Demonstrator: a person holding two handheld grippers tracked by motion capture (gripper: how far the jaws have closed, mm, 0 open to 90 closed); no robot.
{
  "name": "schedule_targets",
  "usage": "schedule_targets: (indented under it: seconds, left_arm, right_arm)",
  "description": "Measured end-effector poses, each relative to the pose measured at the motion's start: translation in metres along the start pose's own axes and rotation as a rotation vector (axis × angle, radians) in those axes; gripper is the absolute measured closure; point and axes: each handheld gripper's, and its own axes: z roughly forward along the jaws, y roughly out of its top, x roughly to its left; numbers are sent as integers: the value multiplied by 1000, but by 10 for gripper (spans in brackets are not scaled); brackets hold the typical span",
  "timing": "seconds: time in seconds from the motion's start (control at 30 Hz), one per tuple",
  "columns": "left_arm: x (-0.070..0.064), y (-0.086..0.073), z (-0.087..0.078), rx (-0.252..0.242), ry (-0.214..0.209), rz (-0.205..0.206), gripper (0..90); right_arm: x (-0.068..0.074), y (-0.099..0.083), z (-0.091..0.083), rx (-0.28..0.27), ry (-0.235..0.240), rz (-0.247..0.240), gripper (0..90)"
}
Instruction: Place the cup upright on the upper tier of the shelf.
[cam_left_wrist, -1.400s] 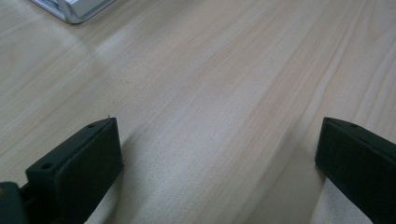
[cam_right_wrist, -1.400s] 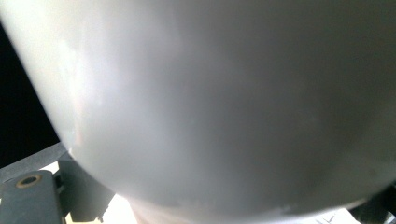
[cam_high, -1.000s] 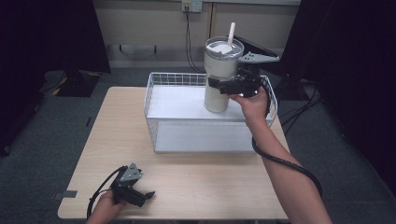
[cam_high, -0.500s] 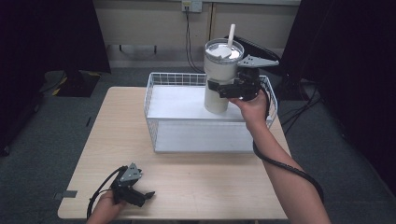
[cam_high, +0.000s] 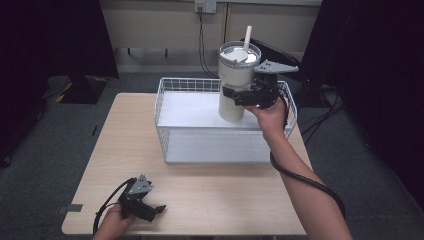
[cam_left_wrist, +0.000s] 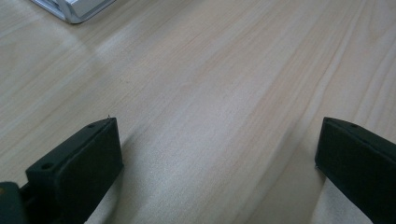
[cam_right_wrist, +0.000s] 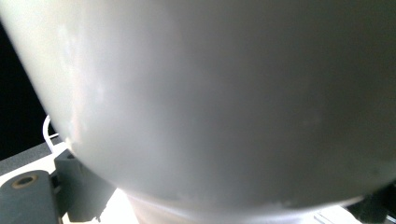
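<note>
**Tumbler held above wire basket at the surface's far edge**

The right claw (cam_high: 239, 95) is clenched on the side of a pale tumbler (cam_high: 236, 85), fitted with a clear lid and a straw (cam_high: 247, 37), and holds it upright over the far right part of a white wire basket (cam_high: 172, 122). The tumbler's base sits at about the height of the basket's rim; whether it touches the basket floor cannot be told from the high view. In the right gripper view the tumbler's wall (cam_right_wrist: 233, 93) presses close to the camera, with one jaw visible at its lower left.

The left claw (cam_high: 152, 210) rests released near the surface's near left corner, its jaws spread wide over bare wood (cam_left_wrist: 210, 93) and gripping nothing.

Judging by the pose, the step in hand is carrying the tumbler at the basket, either setting it in or lifting it out. The next move calls for keeping the tumbler upright and steering its base clear of the basket's far and right wire walls, since a tall vessel gripped on its side could tip or catch.

Little crowds the work: the basket takes up the far half of the surface (cam_high: 225, 200), and cables (cam_high: 202, 45) hang by the wall behind.
</note>
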Motion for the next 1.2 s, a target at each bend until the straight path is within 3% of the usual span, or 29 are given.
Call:
schedule_targets:
  seconds: [1.2]
  left_arm:
    - [0,0,0,-2,2,-1,0]
  right_arm:
    - [0,-8,-1,11,-5,-33,89]
